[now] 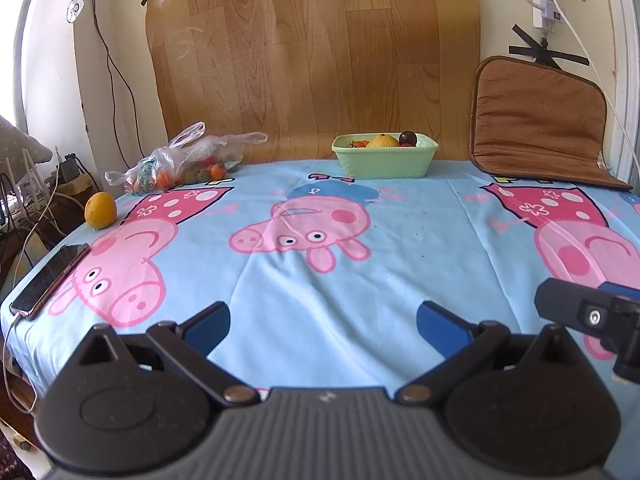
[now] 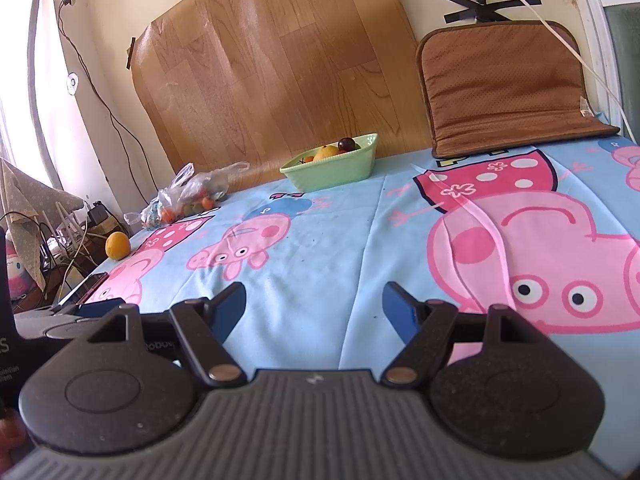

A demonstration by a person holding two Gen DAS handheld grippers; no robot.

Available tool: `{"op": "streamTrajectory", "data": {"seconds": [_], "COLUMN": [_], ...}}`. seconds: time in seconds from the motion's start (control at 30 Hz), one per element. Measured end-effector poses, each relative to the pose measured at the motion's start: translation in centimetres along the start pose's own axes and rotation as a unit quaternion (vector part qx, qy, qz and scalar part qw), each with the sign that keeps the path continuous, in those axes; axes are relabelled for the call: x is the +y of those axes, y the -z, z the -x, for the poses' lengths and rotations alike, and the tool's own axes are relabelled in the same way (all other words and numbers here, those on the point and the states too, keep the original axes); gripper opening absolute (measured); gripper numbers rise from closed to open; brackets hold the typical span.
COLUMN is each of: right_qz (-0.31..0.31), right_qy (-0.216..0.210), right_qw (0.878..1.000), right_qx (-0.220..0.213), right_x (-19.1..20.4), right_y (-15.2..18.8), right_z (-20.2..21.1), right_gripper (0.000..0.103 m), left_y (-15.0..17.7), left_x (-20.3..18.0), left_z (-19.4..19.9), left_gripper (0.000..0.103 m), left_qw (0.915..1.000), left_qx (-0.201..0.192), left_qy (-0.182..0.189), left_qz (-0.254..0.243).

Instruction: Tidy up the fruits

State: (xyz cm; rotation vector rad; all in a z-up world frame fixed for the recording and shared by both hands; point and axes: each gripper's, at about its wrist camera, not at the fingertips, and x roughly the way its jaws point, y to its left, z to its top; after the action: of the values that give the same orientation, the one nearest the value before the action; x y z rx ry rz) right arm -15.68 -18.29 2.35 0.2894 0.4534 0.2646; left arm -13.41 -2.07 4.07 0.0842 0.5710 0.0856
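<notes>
I have both grippers low over the near edge of the table, which is covered by a light-blue cartoon-pig cloth (image 1: 320,280). My left gripper (image 1: 323,326) has its blue-padded jaws spread wide with nothing between them, only cloth showing through the gap. My right gripper (image 2: 314,310) is likewise spread and empty, and in the left view its black body pokes in at the right edge, just beside the left one. The green dish (image 1: 385,156) sits at the far edge, about midway along it, against the wood-grain sheet (image 1: 312,52) taped to the wall; I can see a yellow fruit (image 1: 383,141), a dark plum (image 1: 408,137) and small orange bits inside it. Toward the far left corner lies a clear plastic bag (image 1: 184,164) with small orange, red and green fruits in it; I cannot tell how many. A loose orange (image 1: 100,210) rests at the left edge, near the bag but apart from it. Closer to me along that same edge, a phone (image 1: 50,280) lies flat with a cable running off its near end. At the far right corner a brown cushion (image 1: 538,120) leans against the wall, its lower flap resting on the cloth.
</notes>
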Motion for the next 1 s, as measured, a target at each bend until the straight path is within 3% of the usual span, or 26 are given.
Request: {"op": "streamTrajectory", "data": {"seconds": [0.47,1.0], "right_qz": [0.006,0.007], "right_qy": [-0.002,-0.002], "right_qw": [1.0,1.0], "right_qx": [0.001,0.001], "right_x": [0.14,0.02], "right_y": [-0.07,-0.06], "right_z": [-0.04,-0.09], "right_gripper": [0.077,0.077], "left_y": [-0.09,-0.07], "left_x": [-0.15,-0.07], "left_z": [0.62,0.33], "left_gripper": [0.103,0.103], "left_qw": [0.9996,0.9997], "left_qx": [-0.023,-0.017], "left_qy": [-0.009,-0.01], "left_qz": [-0.012,-0.011]}}
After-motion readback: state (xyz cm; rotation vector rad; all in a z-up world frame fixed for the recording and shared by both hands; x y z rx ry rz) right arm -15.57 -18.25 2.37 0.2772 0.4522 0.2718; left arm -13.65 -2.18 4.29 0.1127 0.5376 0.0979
